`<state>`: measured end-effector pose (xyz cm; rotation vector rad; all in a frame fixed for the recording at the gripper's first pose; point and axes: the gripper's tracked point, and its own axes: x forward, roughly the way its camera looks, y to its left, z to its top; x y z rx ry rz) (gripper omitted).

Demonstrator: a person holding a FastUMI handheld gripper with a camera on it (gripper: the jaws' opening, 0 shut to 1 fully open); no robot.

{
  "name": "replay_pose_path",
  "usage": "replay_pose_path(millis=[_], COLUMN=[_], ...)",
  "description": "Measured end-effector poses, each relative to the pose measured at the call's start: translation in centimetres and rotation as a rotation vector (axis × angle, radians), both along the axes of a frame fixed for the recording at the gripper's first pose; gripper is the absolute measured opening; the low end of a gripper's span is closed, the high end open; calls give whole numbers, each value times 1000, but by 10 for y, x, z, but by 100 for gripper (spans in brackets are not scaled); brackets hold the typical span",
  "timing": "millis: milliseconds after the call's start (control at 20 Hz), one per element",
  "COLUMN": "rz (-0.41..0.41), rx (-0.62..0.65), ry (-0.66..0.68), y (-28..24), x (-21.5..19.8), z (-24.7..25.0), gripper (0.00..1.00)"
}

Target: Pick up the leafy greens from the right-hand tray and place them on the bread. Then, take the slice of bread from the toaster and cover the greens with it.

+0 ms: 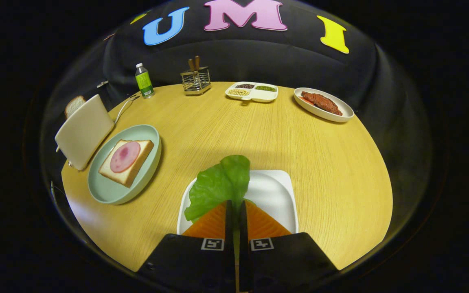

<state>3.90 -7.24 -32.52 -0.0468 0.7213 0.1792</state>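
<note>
My gripper (235,205) is shut on a green lettuce leaf (218,185), which sticks up and forward from between the fingers. Under the leaf lies a white square tray (277,195) on the round wooden table. To the left of the tray, a pale green plate (143,132) holds a slice of bread (134,169) with a round pink slice of ham (124,156) on top. Beyond that plate stands a cream toaster (83,132), and a bread slice (74,106) pokes out of its top.
At the far side of the table (226,126) stand a green bottle (144,81), a wire utensil holder (196,79), a divided white dish of beans (252,91) and a white plate of meat (323,104). A cord (123,108) runs from the toaster.
</note>
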Motion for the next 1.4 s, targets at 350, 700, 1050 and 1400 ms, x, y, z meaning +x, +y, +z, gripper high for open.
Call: replay_pose_path(millis=[350,700,1050,1400], rz=[-10,-32,24,109], rx=[0,9,33,29], ry=[8,-77,-152,-183], y=[-4,12,75,153], x=[1,0,-5,-5], z=[17,97,162,176], gripper=[5,5,5,5])
